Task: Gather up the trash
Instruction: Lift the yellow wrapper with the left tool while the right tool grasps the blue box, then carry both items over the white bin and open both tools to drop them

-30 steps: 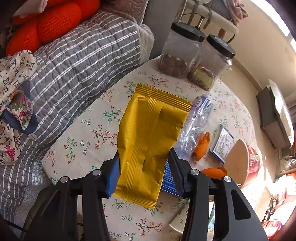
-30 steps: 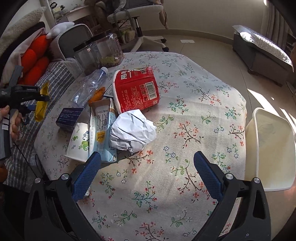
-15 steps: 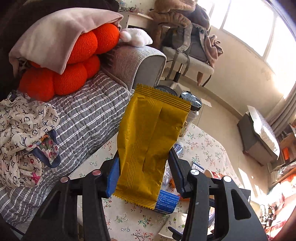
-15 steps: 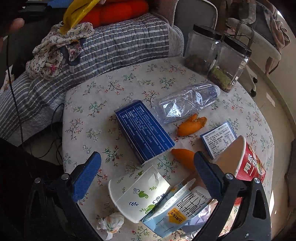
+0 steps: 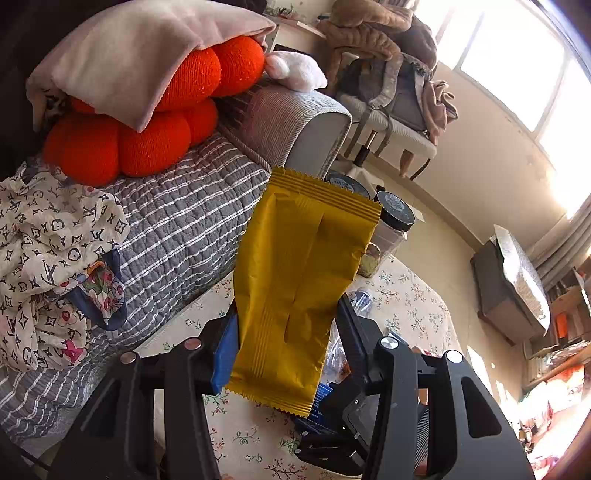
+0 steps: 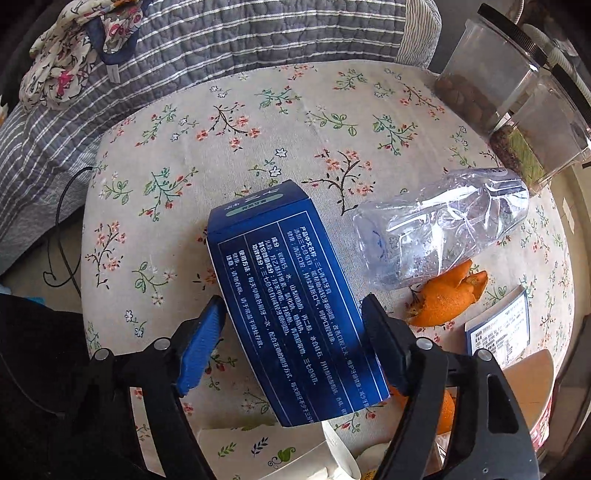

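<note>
One yellow wrapper (image 5: 299, 288). One blue box (image 6: 295, 306), one crushed plastic bottle (image 6: 439, 232), two jars (image 6: 495, 85) at upper right, two orange peel pieces (image 6: 443, 295).

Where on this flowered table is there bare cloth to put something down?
Bare tablecloth runs from the striped sofa edge down to the blue box, and left of that box. It is crowded to the right: crushed plastic bottle, orange peel, jars.

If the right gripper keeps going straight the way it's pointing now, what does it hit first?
Most likely the blue box: it already lies between the closing fingers of the right gripper, and the floral tablecloth sits right under it.
</note>
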The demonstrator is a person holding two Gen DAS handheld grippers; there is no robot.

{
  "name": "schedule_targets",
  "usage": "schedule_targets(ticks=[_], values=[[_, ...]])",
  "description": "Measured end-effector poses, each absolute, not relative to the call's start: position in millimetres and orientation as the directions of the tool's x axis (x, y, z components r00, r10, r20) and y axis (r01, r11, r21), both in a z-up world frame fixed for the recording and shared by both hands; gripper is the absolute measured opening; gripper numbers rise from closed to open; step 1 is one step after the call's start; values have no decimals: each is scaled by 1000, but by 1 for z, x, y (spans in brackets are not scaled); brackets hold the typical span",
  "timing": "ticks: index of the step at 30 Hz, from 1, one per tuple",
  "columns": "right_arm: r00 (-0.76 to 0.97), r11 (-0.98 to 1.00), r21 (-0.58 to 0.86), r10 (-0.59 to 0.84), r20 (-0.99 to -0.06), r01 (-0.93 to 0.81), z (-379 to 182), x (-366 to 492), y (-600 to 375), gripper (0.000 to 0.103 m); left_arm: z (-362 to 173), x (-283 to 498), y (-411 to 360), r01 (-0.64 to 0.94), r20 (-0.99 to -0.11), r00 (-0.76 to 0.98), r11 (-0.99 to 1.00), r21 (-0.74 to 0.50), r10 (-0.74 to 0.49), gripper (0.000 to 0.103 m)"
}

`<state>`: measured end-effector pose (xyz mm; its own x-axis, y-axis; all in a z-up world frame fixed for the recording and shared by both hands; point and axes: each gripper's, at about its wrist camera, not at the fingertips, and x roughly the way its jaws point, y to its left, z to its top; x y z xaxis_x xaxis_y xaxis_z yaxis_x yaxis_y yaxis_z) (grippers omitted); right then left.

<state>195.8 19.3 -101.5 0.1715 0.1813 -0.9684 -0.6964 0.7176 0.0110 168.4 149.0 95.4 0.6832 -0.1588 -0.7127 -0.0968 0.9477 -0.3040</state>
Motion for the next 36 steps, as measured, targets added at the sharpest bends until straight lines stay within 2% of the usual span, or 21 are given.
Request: schedule_targets(ticks=[3, 11, 20, 30, 36], values=[[195, 740, 37, 225, -955, -671, -98, 189, 16, 53, 94, 169, 149, -97, -717, 678, 948, -303, -160, 49], [322, 834, 91, 308, -895, -544, -60, 178, -13, 53, 92, 170, 149, -108, -718, 679, 947, -302, -152, 49], [523, 896, 158, 377, -765, -415, 13, 172, -58, 53, 94, 169, 141, -85, -692, 701, 942, -325, -175, 49], [749, 956, 156, 290, -596, -247, 93, 148, -111, 53, 107, 160, 115, -18, -619, 759, 943, -331, -202, 49], [826, 979, 170, 188, -532, -113, 111, 124, -156, 53, 115, 148, 84, 35, -561, 798, 946, -321, -220, 49]])
